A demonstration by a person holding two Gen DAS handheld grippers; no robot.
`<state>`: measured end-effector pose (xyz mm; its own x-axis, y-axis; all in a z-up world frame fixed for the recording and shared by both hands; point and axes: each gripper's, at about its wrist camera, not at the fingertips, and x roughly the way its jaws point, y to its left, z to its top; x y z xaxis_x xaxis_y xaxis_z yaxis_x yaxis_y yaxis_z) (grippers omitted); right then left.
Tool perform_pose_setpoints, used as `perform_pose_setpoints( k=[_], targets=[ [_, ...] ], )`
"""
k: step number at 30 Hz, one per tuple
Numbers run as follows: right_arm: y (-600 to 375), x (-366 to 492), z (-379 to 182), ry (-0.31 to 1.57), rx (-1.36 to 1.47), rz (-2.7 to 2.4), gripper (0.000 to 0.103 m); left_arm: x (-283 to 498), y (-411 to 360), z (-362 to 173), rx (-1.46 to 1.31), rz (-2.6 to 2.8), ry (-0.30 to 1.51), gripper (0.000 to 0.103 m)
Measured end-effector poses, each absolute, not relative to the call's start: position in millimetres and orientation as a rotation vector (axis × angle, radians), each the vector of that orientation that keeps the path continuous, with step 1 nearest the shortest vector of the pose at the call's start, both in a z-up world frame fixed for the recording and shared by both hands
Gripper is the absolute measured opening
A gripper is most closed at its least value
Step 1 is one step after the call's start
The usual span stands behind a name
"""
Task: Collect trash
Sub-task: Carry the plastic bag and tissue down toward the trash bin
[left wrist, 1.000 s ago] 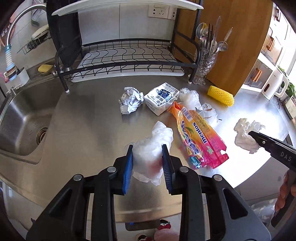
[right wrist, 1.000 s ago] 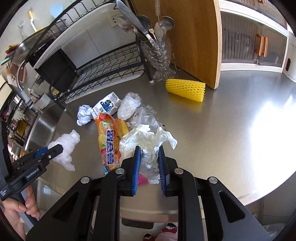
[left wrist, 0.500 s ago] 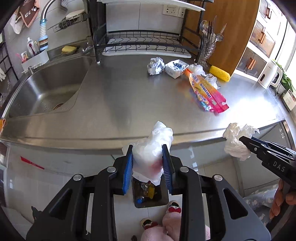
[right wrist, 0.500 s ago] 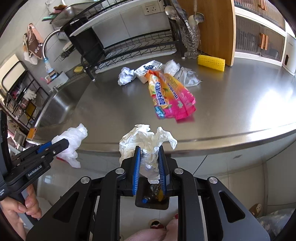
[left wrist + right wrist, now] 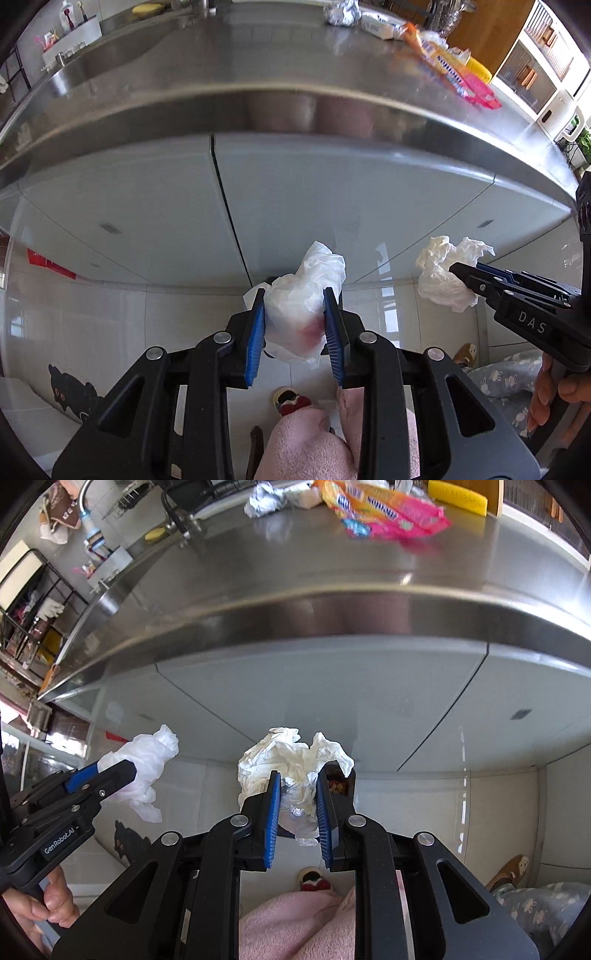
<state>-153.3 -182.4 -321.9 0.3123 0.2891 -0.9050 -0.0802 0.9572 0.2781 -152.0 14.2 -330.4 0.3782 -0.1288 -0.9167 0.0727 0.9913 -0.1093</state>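
Nearest the lens, pink fleece clothing [image 5: 295, 923] and a slipper toe [image 5: 291, 402] were noted, both cut off by the gripper frames. The left gripper [image 5: 295, 325] was found pinching a crumpled white plastic bag [image 5: 306, 299] with a reddish stain low down; its blue pads were pressed against the bag's sides. The right gripper [image 5: 295, 805] was found pinching a wad of crumpled white tissue [image 5: 280, 760] in like manner. Both loads were held off the counter, in front of the grey cabinet doors [image 5: 295, 192] and above the tiled floor. A dark bin [image 5: 340, 781] was mostly hidden behind the right gripper's finger and the tissue; only a corner with coloured contents could be made out. In the left wrist view the bin could not be told apart.

Beyond, the steel countertop [image 5: 295, 565] edge was blurred. The remaining litter, a pink-orange candy wrapper [image 5: 388, 517], a crumpled paper ball [image 5: 264, 502] and a yellow foam net [image 5: 458, 494], lay at its far side, partly cropped.

Against the frame a second earlier, both grippers were seen lowered from above the counter to below its edge, grips unchanged.
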Motion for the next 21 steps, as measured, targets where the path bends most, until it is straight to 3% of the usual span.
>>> perform_pose_setpoints(
  k=[12,21],
  targets=[
    [-173,-128,-434,1.385,0.245,0.188,0.020,-123,1,-454,-0.052,-0.152,1.332,0.028],
    [-163,-109,-493,1.473,0.305,0.131,0.020,-110,-8,-509,-0.035,-0.194,1.404,0.028]
  ],
)
